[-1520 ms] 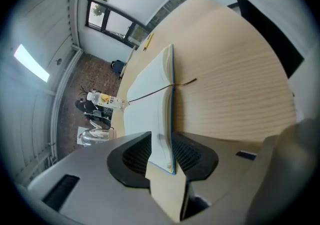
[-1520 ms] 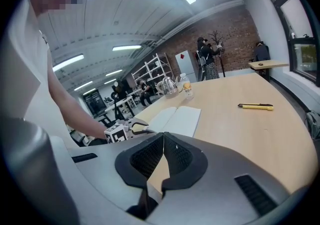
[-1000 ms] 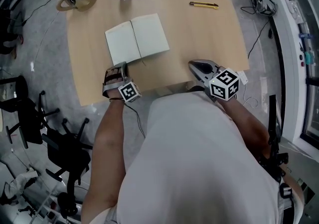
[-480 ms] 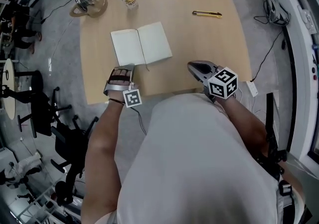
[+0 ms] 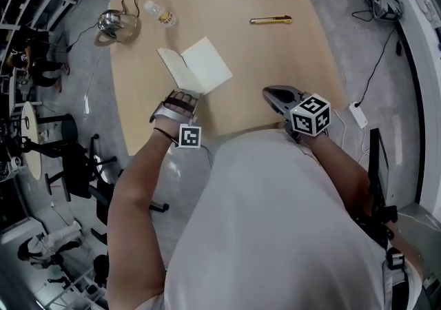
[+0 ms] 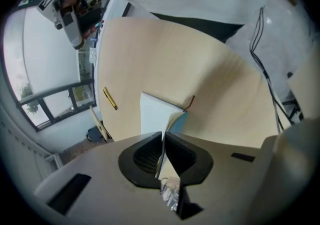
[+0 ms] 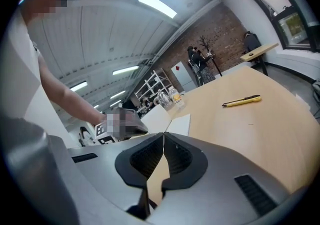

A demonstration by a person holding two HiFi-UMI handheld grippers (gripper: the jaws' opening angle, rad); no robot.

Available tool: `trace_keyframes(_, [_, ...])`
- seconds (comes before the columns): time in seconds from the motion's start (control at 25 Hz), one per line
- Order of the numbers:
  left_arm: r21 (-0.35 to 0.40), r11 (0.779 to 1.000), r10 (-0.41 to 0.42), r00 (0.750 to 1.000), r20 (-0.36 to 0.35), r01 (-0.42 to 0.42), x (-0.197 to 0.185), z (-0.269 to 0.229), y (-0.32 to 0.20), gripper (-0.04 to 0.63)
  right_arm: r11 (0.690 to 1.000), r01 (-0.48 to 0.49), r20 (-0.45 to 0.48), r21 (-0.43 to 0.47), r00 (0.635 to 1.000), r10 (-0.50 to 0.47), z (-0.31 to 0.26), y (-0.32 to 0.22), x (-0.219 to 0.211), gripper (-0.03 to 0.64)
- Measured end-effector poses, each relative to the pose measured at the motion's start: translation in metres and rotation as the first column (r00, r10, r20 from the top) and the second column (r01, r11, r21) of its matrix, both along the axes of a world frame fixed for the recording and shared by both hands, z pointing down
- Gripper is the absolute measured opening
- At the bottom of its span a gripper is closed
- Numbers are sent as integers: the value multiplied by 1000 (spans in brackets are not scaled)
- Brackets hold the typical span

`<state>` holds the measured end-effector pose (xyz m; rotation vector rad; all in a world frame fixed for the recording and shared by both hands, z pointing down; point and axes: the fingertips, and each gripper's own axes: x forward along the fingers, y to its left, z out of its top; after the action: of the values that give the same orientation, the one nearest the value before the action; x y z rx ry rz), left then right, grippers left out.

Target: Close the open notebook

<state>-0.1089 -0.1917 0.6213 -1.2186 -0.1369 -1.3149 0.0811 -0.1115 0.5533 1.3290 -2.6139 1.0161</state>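
Observation:
The notebook (image 5: 200,64) lies on the wooden table (image 5: 275,54), its white right page flat and its left half lifted off the table and swung up over the spine. My left gripper (image 5: 183,97) is at the near left edge, shut on that lifted cover; in the left gripper view the thin cover runs between the pads of the left gripper (image 6: 162,135), up from the notebook (image 6: 154,114). Its jaws have just been closing on it. My right gripper (image 5: 271,94) hovers near the table's front edge to the right, shut and empty (image 7: 164,136); from there the notebook (image 7: 179,124) shows ahead.
A yellow utility knife (image 5: 271,20) lies at the far right of the table. A plastic bottle (image 5: 160,14) and a metal kettle (image 5: 112,23) stand at the far left corner. Office chairs (image 5: 76,164) stand on the floor to the left.
The left gripper has rolled and risen, lifting the notebook's left half off the table, from flat to steeply tilted. The right gripper has hardly shifted in view.

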Motion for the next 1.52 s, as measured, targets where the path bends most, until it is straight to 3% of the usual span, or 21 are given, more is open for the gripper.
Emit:
trace_keyframes(0.16, [-34,993,113,992,46,-112,32,6,4,25,997,-77,31,-12,997,78,4,9,24,15])
trace_keyframes(0.24, [-79,985,159,980,120,-151,41,13,2,23,993,-117,39,-14,992,118,5,9,37,15])
trace_keyframes(0.36, [-179,966,228,937,265,-185,40,24,-4,21,985,-172,48,-28,984,173,13,12,49,15])
trace_keyframes(0.52, [-294,916,370,858,357,-273,53,27,-12,23,967,-249,57,-59,966,252,21,24,65,15])
trace_keyframes(0.64, [-366,880,442,803,399,-303,66,39,-22,23,947,-314,58,-71,946,319,26,31,75,15])
trace_keyframes(0.8, [-421,861,473,754,455,-285,84,65,-38,27,915,-391,60,-96,915,398,40,40,84,15])
trace_keyframes(1.08, [-462,822,535,729,426,-333,113,81,-33,121,852,-502,37,-150,858,513,37,81,101,15])
trace_keyframes(1.24, [-426,811,558,748,358,-402,125,88,-36,144,838,-519,26,-170,847,530,41,94,102,15])
trace_keyframes(1.32, [-398,825,532,787,313,-400,131,87,-38,147,838,-518,22,-172,849,529,41,98,102,15])
trace_keyframes(1.4, [-364,870,431,872,233,-332,139,79,-43,149,841,-514,24,-168,851,524,40,100,104,15])
trace_keyframes(1.48, [-357,916,236,966,107,-184,147,59,-52,149,848,-505,33,-161,856,516,36,98,106,15])
trace_keyframes(1.52, [-369,924,123,992,39,-100,150,48,-57,149,852,-499,42,-157,859,510,34,96,107,15])
